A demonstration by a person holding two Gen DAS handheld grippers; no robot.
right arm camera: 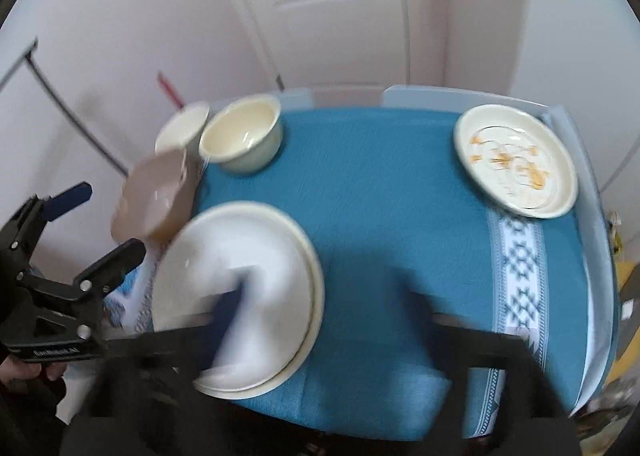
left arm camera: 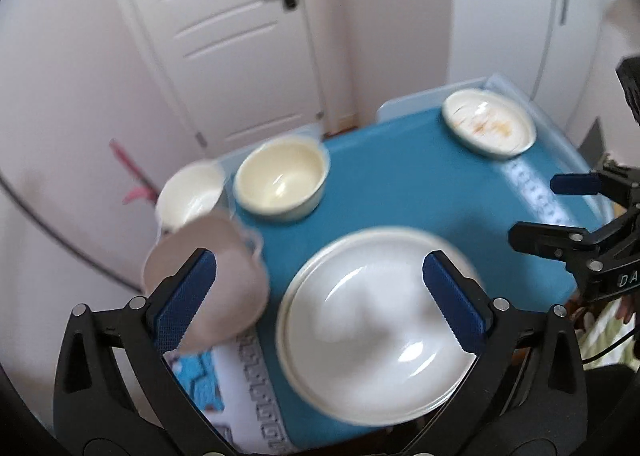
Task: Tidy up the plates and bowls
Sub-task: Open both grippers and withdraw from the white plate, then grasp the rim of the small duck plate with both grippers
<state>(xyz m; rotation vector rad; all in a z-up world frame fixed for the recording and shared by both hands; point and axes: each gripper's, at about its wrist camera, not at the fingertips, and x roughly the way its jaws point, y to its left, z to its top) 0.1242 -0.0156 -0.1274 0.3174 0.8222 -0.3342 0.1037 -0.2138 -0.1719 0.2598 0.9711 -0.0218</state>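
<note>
The stained plate [right arm camera: 516, 164] is seen at the upper right of the desk [right arm camera: 380, 196], nearer the right gripper [right arm camera: 320, 320]; both grippers' fingers are spread and empty.

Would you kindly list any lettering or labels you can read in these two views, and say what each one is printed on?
"DA": white letters, cut off at the picture's edge, on the black body of the right hand-held gripper.
White lettering on the black body of the left hand-held gripper: too blurred to read.
Nothing readable on the plates, the bowls or the tablecloth.
</note>
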